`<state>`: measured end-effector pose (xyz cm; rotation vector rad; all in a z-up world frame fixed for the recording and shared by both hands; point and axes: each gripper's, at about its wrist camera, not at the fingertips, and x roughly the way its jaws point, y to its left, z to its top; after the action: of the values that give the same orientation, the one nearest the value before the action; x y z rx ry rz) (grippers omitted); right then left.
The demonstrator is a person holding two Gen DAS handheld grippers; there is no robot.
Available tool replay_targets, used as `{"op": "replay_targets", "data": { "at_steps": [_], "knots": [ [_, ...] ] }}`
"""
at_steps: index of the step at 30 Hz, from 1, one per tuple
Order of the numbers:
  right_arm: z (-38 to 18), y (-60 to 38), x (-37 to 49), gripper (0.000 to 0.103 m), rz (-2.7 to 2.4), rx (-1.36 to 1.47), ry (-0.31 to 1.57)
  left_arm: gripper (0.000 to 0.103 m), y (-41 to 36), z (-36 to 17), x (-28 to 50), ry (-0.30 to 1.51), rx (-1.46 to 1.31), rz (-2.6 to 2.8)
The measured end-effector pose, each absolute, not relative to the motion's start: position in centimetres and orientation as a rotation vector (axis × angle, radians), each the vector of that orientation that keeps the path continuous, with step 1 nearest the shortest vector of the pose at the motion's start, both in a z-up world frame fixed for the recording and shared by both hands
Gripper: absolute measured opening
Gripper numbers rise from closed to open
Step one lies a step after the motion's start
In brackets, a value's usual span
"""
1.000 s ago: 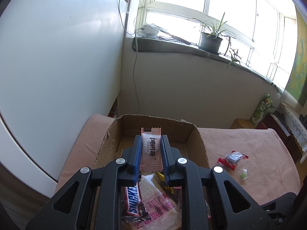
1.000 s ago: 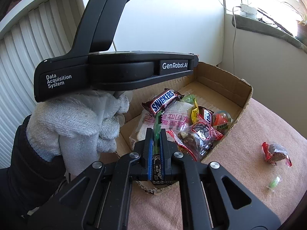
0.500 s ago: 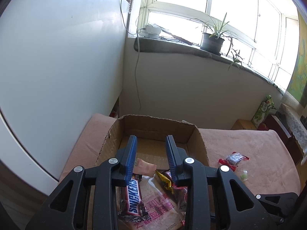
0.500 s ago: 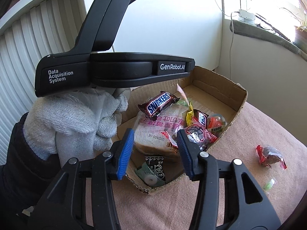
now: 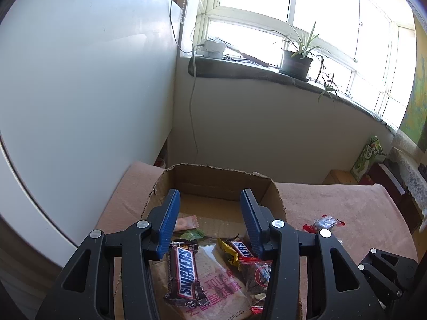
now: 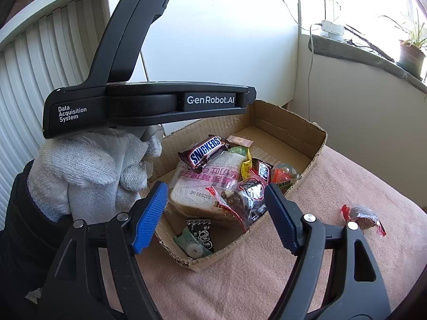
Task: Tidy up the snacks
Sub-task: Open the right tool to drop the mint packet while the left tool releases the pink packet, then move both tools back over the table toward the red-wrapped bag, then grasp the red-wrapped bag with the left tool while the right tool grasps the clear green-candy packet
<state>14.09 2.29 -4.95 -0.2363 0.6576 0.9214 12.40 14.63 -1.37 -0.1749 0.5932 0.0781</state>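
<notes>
A cardboard box (image 5: 210,176) (image 6: 315,144) on the pink cloth holds several snacks: a Snickers bar (image 5: 186,273) (image 6: 206,150), a wrapped bread slice (image 6: 205,184), a pink packet (image 5: 185,222) (image 6: 240,142) and a dark green packet (image 6: 198,237). My left gripper (image 5: 209,204) is open and empty above the box. My right gripper (image 6: 214,196) is open and empty over the box's near end. A red-wrapped candy (image 5: 324,222) (image 6: 364,217) lies on the cloth outside the box.
The pink cloth (image 6: 333,181) covers the table. A white wall and radiator stand to the left. A windowsill with a potted plant (image 5: 297,60) is behind. A green carton (image 5: 367,157) stands at the far right. The gloved hand (image 6: 88,170) holds the left gripper's handle.
Both grippers opened. The left one dropped the pink packet into the box; the right one dropped the dark green packet into the box's near end. Both jaws have spread wider since.
</notes>
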Motion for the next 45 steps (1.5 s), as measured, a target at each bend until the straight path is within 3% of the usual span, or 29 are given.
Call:
{"op": "replay_targets", "data": {
  "at_steps": [22, 33, 36, 41, 43, 45],
  "knots": [
    [-3.0, -9.8, 19.3, 0.078, 0.684, -0.088, 0.649, 0.046, 8.6, -0.4, 13.1, 0.590, -0.171, -0.052],
    [-7.1, -14.7, 22.7, 0.078, 0.588, -0.067, 0.790, 0.046, 3.5, -1.2, 14.7, 0.643, -0.181, -0.152],
    [-8.5, -14.3, 22.7, 0.069, 0.599, -0.091, 0.825, 0.046, 2.1, -1.8, 15.3, 0.668, -0.186, -0.174],
    [-9.9, -13.4, 22.5, 0.062, 0.611, -0.126, 0.860, 0.047, 0.4, -3.3, 16.5, 0.726, -0.192, -0.199],
    [-10.1, -13.4, 22.6, 0.059, 0.613, -0.126, 0.865, 0.053, -0.2, -3.9, 16.9, 0.745, -0.192, -0.199],
    [-10.3, -13.5, 22.6, 0.057, 0.615, -0.121, 0.869, 0.053, -0.6, -4.5, 17.3, 0.767, -0.198, -0.201]
  ]
}}
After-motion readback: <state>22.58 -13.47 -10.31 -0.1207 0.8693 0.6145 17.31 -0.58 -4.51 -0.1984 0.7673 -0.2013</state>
